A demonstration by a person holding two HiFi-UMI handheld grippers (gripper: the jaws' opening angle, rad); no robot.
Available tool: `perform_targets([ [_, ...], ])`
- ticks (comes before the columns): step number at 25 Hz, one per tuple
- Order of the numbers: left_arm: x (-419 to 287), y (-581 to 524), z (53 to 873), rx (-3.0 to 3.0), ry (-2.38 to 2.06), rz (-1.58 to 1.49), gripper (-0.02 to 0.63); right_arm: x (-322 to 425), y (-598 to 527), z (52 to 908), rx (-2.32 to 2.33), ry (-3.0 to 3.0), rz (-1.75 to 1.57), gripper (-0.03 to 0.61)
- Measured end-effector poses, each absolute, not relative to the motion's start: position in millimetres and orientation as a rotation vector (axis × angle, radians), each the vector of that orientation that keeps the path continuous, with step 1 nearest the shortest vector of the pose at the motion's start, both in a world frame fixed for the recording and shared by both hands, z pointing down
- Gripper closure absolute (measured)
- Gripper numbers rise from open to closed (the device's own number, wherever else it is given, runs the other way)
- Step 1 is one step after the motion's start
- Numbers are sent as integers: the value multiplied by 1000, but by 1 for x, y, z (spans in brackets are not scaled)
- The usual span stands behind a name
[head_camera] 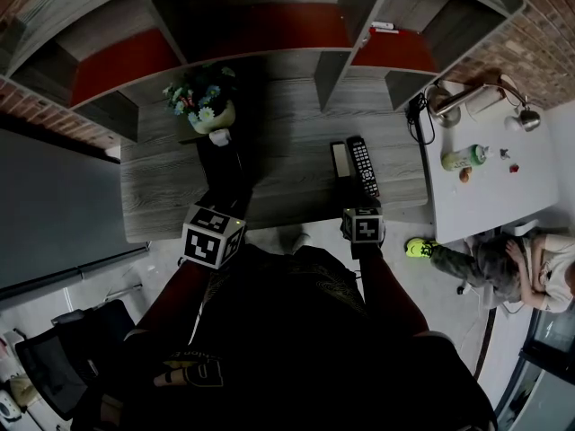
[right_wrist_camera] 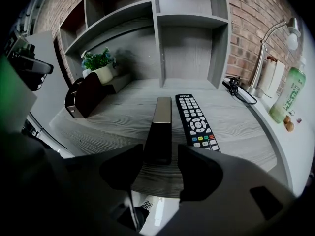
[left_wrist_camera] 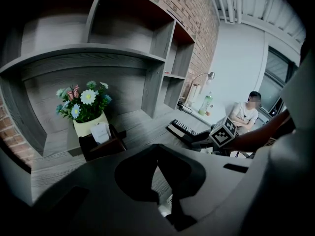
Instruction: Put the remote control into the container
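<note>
Slim remote [right_wrist_camera: 160, 127] lies flat on desk [head_camera: 287, 124], right of centre, long axis front-to-back, near end at the front edge. Near end sits btwn jaws of R gripper [right_wrist_camera: 161, 157]. Jaws stand apart, with a gap visible on the remote's right side, so no clamp and remote rests on the wood.

Button remote [right_wrist_camera: 197, 122] lies just right of it, parallel and keys up. Can't tell if the two touch.

Container [right_wrist_camera: 84, 95] is a dark box on the left half of the desk, well apart from both remotes, directly in front of flower pot [head_camera: 214, 115]. White card [left_wrist_camera: 100, 132] stands at the container's far end, against the pot.

L gripper [left_wrist_camera: 157, 154] is held over the desk's front edge, left part, in front of container. Its jaw tips meet, nothing btwn them.

White side table [head_camera: 494, 187] abuts the desk's right edge, w/ green bottle [right_wrist_camera: 290, 95] and lamp [right_wrist_camera: 290, 33] on it.
</note>
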State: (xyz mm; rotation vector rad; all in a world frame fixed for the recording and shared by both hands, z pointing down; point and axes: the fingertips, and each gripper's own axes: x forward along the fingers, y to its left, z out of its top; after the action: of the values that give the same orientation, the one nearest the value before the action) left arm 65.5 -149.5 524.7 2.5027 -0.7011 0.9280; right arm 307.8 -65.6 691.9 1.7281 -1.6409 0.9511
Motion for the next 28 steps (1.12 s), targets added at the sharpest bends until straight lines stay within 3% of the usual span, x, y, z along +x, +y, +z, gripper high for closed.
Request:
perform_targets([
  [14, 38, -161, 519, 2491, -763, 924, 607, 307, -62, 706, 1689, -1609, 879, 383],
  [28, 10, -177, 502, 2520, -782, 848, 607, 274, -117, 603, 1886, -1804, 740, 396],
])
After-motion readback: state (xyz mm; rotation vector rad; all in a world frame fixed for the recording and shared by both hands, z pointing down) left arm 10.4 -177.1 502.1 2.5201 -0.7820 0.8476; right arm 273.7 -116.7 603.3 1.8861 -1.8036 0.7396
